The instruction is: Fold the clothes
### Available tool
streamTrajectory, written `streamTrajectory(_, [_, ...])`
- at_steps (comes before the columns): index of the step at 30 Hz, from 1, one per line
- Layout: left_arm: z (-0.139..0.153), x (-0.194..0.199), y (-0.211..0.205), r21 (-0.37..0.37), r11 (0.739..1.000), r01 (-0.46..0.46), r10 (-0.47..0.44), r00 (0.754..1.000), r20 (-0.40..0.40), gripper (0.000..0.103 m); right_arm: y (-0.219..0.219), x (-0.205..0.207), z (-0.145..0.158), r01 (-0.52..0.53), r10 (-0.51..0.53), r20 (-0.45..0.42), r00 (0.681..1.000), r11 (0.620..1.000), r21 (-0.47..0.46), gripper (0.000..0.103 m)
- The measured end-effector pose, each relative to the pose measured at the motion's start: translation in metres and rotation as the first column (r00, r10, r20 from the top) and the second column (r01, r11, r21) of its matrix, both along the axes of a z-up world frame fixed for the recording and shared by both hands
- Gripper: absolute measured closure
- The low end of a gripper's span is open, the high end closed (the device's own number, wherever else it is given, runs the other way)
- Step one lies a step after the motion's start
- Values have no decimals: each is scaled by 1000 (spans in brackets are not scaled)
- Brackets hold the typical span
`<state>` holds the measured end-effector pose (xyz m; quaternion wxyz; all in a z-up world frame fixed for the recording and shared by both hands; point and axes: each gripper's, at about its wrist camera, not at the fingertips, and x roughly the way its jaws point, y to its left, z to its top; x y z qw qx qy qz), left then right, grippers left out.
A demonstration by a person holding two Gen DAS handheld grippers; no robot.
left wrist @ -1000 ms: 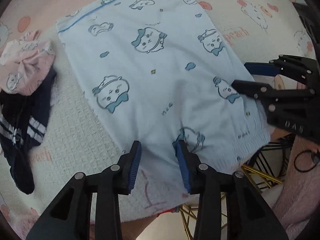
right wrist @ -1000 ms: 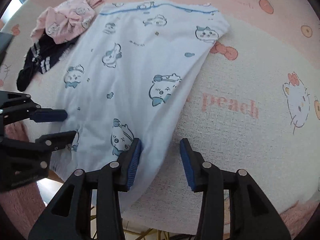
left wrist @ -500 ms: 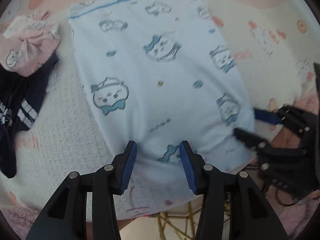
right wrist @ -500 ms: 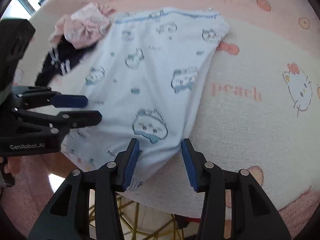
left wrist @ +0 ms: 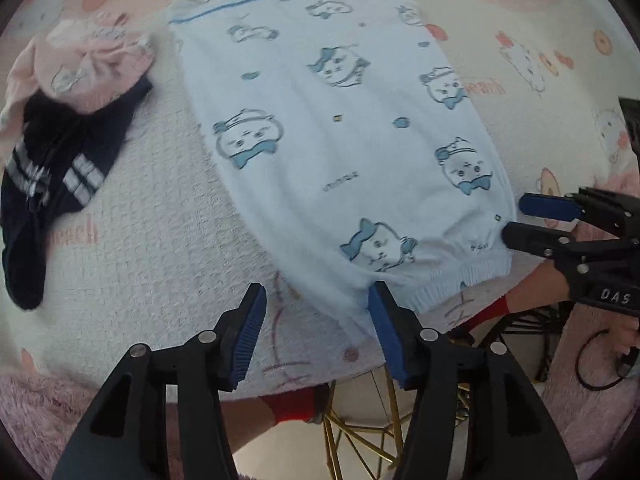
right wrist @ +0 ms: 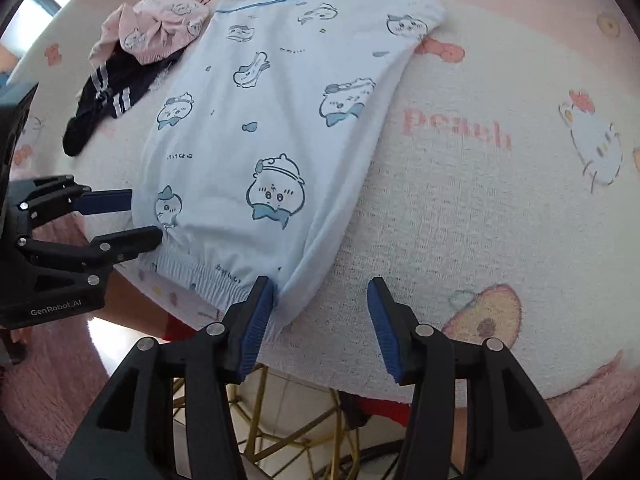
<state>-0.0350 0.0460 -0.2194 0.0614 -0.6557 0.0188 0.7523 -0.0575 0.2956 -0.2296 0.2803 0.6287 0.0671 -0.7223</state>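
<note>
So both claws, left claw (left wrist: 316, 336) and right claw (right wrist: 322, 322), sit released at the near waistband of the blue shorts (left wrist: 340, 140), looks like pre-fold, next they gotta clamp it.

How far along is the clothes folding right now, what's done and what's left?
Done: the light blue shorts lie spread flat on the towel. It is unclear whether a fold is already in.

In hand: nothing is gripped. The left gripper and right gripper are both open at the waistband, near corners.

Left: folding the shorts, then the crumpled pink garment and the navy striped piece beside it.
</note>
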Motion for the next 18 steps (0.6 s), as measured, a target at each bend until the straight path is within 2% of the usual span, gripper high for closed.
streamTrajectory(1, [5,0,-6,-15,1000,-22,22,1000,-16,47,9,-4,3,33,-32,16,999,999,-21,54])
streamTrajectory(2, [10,-2,-12,3,999,-38,39,999,-33,47,17,-8,8,60,-60,9,998,998,-29,54])
streamTrajectory(4, [21,-12,-19,77,996,-54,59,996,-68,47,28,-19,18,102,-103,-23,994,994,-43,54])
streamTrajectory(6, [30,-32,-19,109,993,-40,53,991,-120,47,33,-33,25,131,-133,-27,991,989,-69,54])
streamTrajectory(7, [33,-44,-15,95,995,-19,33,988,-149,47,32,-41,28,141,-143,-31,989,988,-68,54])
streamTrajectory(11, [31,-113,7,74,992,105,-86,970,-226,47,-7,-74,38,90,-82,-130,988,994,58,54])
streamTrajectory(13, [18,-135,24,31,980,195,-184,959,-217,47,-26,-88,33,21,-4,-178,984,996,91,54])
streamTrajectory(16, [-7,-138,35,-121,936,331,-345,930,-128,47,-41,-107,4,-50,85,-190,978,982,181,54])
streamTrajectory(18, [-16,-135,23,-184,908,376,-394,916,-75,43,-25,-116,-4,-44,65,-152,986,989,139,53])
